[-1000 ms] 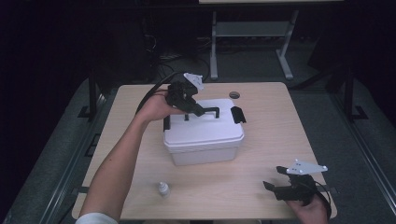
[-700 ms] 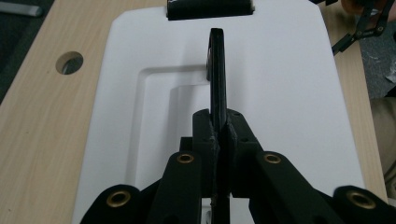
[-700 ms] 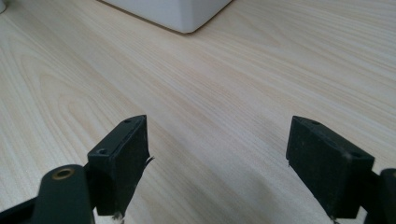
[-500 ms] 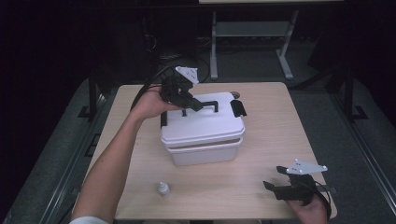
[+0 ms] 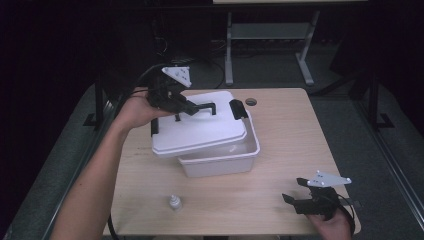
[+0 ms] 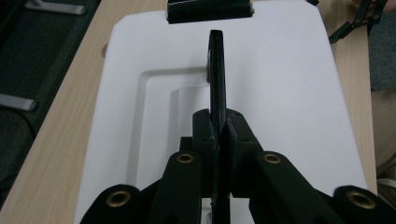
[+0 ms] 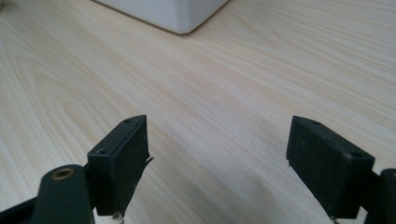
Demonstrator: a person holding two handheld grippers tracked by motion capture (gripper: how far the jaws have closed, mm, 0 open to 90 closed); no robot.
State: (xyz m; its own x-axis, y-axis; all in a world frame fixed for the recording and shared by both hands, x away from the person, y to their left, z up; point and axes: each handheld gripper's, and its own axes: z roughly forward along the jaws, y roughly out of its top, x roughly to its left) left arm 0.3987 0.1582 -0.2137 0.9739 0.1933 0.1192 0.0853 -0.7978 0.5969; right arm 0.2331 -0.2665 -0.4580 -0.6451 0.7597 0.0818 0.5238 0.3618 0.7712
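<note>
The left gripper (image 5: 192, 109) is clenching the black handle (image 6: 217, 74) of the white lid (image 5: 200, 131), its jaws pinching the handle edge-on in the left gripper view. The lid is hanging tilted above the white box (image 5: 220, 159), lifted clear on the near left side and overhanging that way, so part of the box's inside is showing at the right. Whether the lid's far edge is touching the box rim is hard to tell. The right gripper (image 5: 299, 196) is resting near the table's (image 5: 285, 140) front right corner, well apart from the box, jaws spread with only bare wood between them. A small bottle (image 5: 174, 202) is standing near the front edge, untouched. Judging by this, the opening is about half done: the lid is unseated and in the air, and what is left is carrying it aside and setting it down on the table.
</note>
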